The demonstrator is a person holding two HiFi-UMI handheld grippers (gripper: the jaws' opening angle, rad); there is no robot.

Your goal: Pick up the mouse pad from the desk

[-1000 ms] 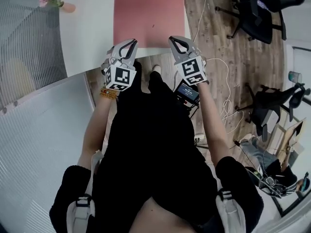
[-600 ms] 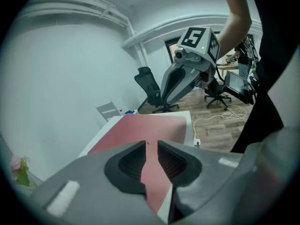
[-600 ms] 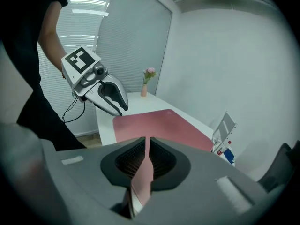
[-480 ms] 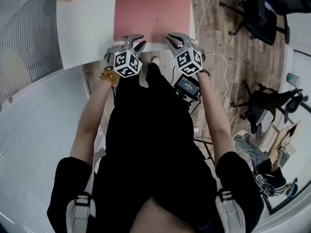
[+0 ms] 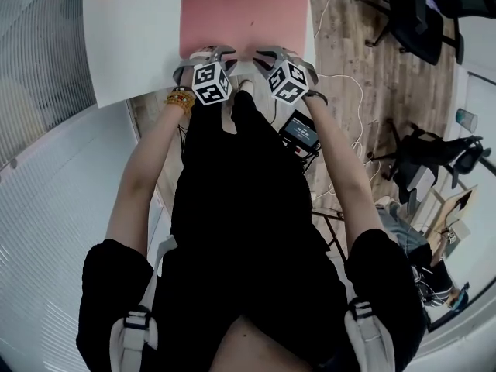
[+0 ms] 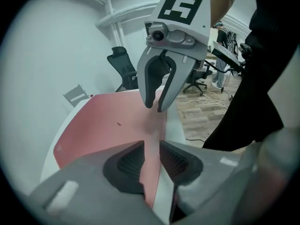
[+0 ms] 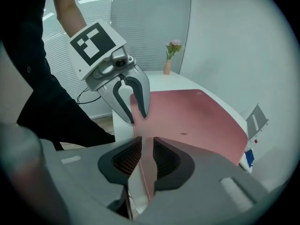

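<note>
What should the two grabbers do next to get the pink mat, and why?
Probably ease both a little further onto the pad's near edge, ready to close. The left hand-held gripper and right hand-held gripper stand open, the right's jaws having just been opening, with that edge showing in each gap but not pinched. The pad lies flat on the desk.

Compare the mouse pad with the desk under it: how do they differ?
Colour: the mouse pad is dusty pink, the desk white. Size: the mouse pad covers only one part of the desk, which runs on bare beside it. Load: the desk carries a small flower vase at a far corner; the mouse pad shows only a tiny dark speck. Both lie flat.
</note>
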